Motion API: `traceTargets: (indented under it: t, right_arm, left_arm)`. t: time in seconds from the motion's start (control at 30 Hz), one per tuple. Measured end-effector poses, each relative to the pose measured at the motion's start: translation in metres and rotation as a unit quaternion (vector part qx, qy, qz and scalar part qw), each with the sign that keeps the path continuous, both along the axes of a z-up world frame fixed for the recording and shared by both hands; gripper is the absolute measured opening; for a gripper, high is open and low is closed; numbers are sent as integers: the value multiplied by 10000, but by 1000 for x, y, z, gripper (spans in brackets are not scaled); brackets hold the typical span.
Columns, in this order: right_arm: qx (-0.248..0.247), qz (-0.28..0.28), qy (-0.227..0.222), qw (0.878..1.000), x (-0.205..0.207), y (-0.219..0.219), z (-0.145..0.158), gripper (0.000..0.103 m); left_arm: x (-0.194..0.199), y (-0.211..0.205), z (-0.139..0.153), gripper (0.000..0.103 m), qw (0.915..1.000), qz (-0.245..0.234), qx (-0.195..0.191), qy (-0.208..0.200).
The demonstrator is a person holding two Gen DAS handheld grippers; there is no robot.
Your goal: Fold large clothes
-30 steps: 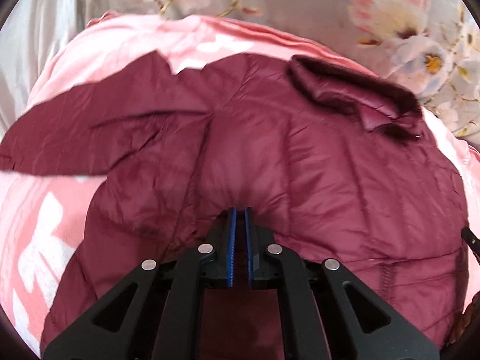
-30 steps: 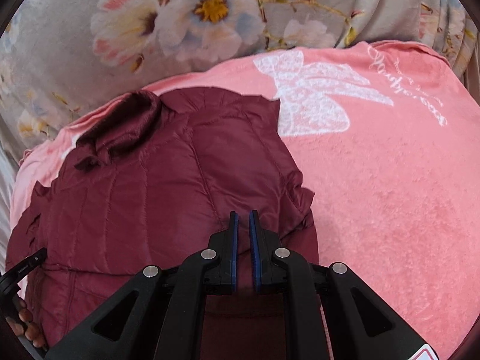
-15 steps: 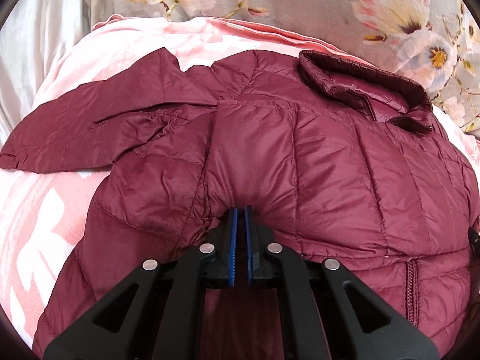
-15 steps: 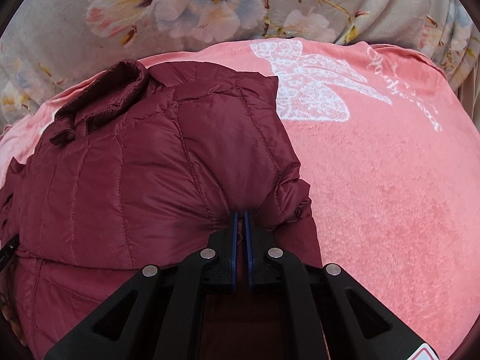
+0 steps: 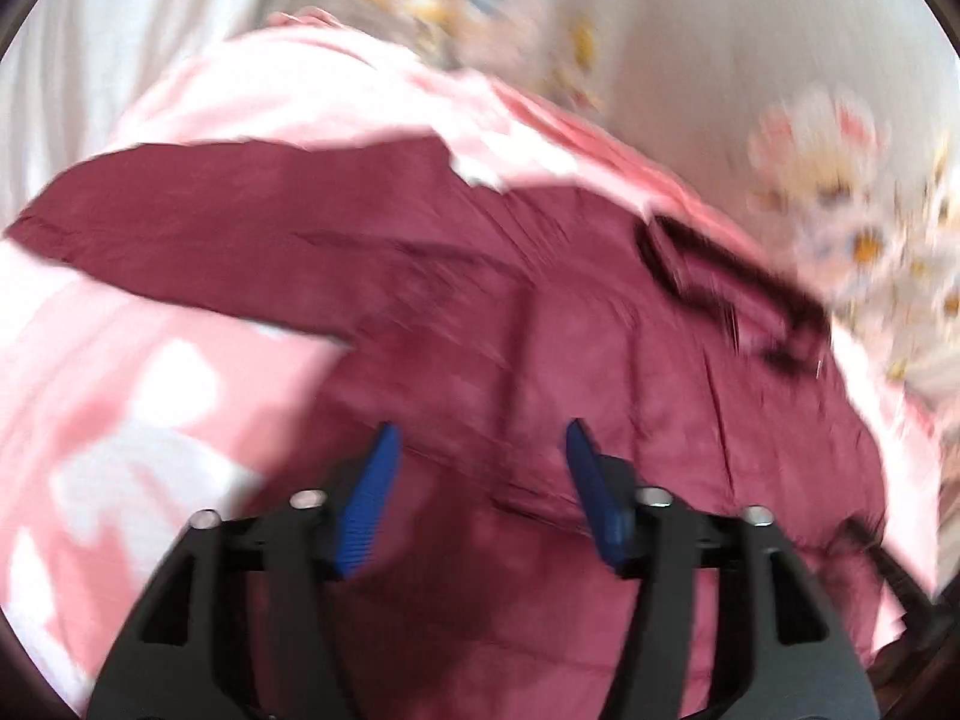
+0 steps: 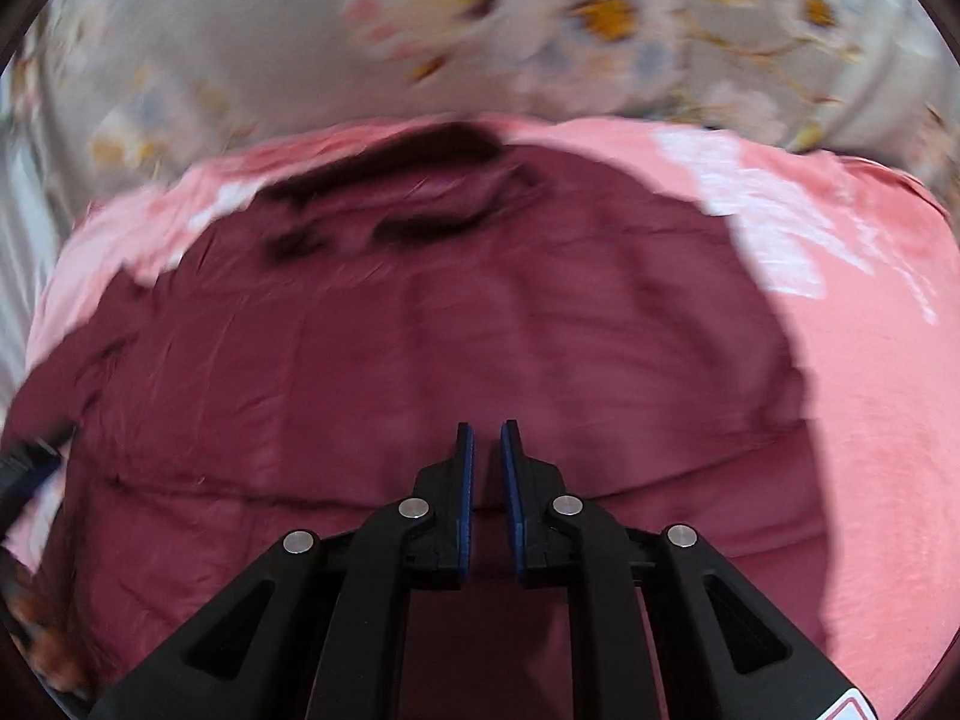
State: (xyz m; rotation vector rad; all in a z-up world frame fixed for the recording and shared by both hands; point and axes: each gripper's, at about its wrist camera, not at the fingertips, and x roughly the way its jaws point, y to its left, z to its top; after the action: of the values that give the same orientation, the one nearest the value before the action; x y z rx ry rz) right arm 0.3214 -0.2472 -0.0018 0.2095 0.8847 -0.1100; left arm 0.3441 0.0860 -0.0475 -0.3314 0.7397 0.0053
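Note:
A maroon puffer jacket (image 5: 540,324) lies spread on a pink blanket (image 5: 120,372), collar (image 5: 732,276) at the far right, one sleeve (image 5: 198,228) stretched out to the left. My left gripper (image 5: 480,444) is wide open above the jacket's lower body, holding nothing. In the right wrist view the jacket (image 6: 420,312) fills the middle, collar (image 6: 408,180) at the far edge. My right gripper (image 6: 486,438) has its jaws slightly apart over the jacket, with no cloth between them. Both views are motion-blurred.
The pink blanket (image 6: 870,390) with white print extends to the right of the jacket. Floral grey bedding (image 6: 540,30) lies behind it, also in the left wrist view (image 5: 840,150). The other gripper's black body (image 6: 24,468) shows at the left edge.
Both grippers have let go of the jacket: the left opened wide, the right opened a little. The jacket has dropped flat on the blanket and both cameras have pulled back.

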Motion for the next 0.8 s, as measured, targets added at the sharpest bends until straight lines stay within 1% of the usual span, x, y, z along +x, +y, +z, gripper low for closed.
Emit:
traceTargets:
  t: [0.07, 0.13, 0.23, 0.3, 0.33, 0.4, 0.43, 0.5, 0.53, 0.6, 0.67, 0.7, 0.73, 0.77, 0.8]
  right_arm:
    - [-150, 43, 223, 9996, 8, 13, -13, 11]
    - [-271, 20, 240, 9993, 10, 16, -16, 11]
    - [-332, -10, 227, 9992, 9, 14, -15, 11]
    - [-268, -56, 116, 9996, -2, 18, -9, 11]
    - [-167, -24, 33, 9999, -10, 21, -4, 11]
    - [-54, 50, -116, 9999, -28, 30, 4, 11]
    - [2, 100, -188, 9998, -39, 35, 8, 11]
    - [89, 211, -303, 9993, -61, 43, 11, 11]
    - [103, 254, -331, 9991, -70, 48, 11, 11]
    - [60, 359, -383, 9986, -85, 59, 10, 12]
    - [-153, 444, -424, 9980, -97, 72, 6, 15]
    - [-307, 518, -428, 9973, -102, 79, 2, 19]
    - [-427, 590, -402, 9965, -105, 84, -3, 21]
    - [-558, 626, -359, 9958, -106, 89, -8, 21]
    - [-649, 616, -334, 9954, -107, 92, -9, 21]
  left_arm:
    - [-1, 27, 10, 58, 9998, 165, 93, -40]
    - [1, 65, 17, 58, 9991, 392, 133, 13]
    - [9, 138, 15, 58, 9945, 1026, 21, 194]
    - [14, 190, 9, 58, 9873, 1549, -131, 321]
    - [16, 209, 5, 58, 9842, 1715, -206, 377]
    - [20, 252, -3, 58, 9753, 2104, -450, 490]
    - [21, 276, -7, 58, 9692, 2330, -605, 524]
    - [23, 305, -9, 58, 9611, 2641, -657, 465]
    - [25, 314, -9, 58, 9586, 2748, -583, 468]
    - [33, 327, -10, 58, 9569, 2825, -480, 476]
    - [38, 331, -14, 57, 9565, 2827, -522, 487]
    - [43, 334, -16, 55, 9568, 2800, -593, 515]
    - [45, 338, -18, 46, 9569, 2778, -653, 540]
    - [50, 341, -20, 30, 9562, 2764, -746, 613]
    - [53, 341, -20, 22, 9564, 2745, -754, 648]
